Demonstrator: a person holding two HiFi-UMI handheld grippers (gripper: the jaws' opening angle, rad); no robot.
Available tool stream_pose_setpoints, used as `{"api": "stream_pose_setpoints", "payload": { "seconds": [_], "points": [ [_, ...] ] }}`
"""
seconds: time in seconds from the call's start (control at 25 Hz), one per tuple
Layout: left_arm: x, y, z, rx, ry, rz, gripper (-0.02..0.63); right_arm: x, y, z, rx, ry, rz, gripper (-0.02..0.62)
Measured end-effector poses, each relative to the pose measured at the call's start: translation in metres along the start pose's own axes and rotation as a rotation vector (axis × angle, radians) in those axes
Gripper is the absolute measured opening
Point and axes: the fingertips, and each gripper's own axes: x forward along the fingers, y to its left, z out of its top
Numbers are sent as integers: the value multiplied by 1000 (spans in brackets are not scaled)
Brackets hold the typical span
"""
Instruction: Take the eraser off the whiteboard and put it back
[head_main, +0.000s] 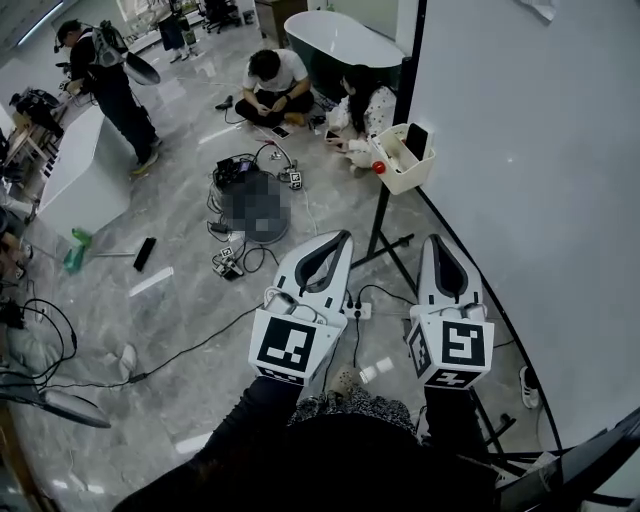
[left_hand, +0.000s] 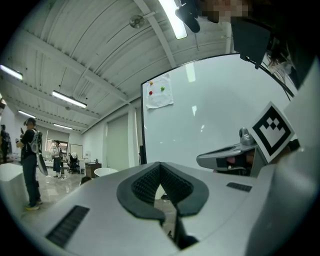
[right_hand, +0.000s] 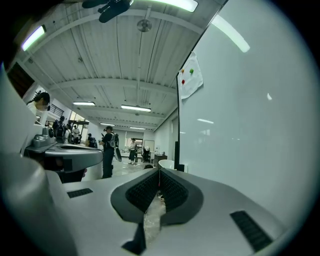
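The whiteboard (head_main: 540, 200) fills the right side of the head view, and I hold both grippers level beside it. A white tray (head_main: 396, 172) hangs at its far lower corner, holding a black block (head_main: 416, 140) that looks like the eraser, with a red knob (head_main: 379, 167) beside it. My left gripper (head_main: 344, 236) and right gripper (head_main: 437, 241) point toward the tray but stay well short of it. Both are shut with nothing between their tips. In the left gripper view its jaws (left_hand: 160, 167) meet; in the right gripper view the tips (right_hand: 159, 172) also meet. The board (right_hand: 250, 125) is close on the right.
A sheet of paper with coloured magnets (left_hand: 160, 92) is pinned at the board's top corner. The board's black stand legs (head_main: 385, 235) and a power strip (head_main: 358, 310) with cables lie below the grippers. Two people (head_main: 275, 85) sit on the floor beyond; another stands at the far left (head_main: 115, 80).
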Motion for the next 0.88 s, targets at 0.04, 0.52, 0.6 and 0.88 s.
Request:
{"api": "stream_pose_setpoints", "payload": {
  "seconds": [0.04, 0.52, 0.6, 0.88],
  "points": [
    [8, 5, 0, 1, -3, -3, 6, 9, -2, 1, 0, -1, -4, 11],
    [63, 30, -1, 1, -18, -73, 6, 52, -21, 7, 3, -11, -70, 11],
    [70, 34, 4, -1, -25, -88, 6, 57, -26, 9, 7, -12, -90, 11],
    [97, 51, -1, -11, -33, -119, 6, 81, -35, 3, 16, -4, -130, 11]
  ]
}}
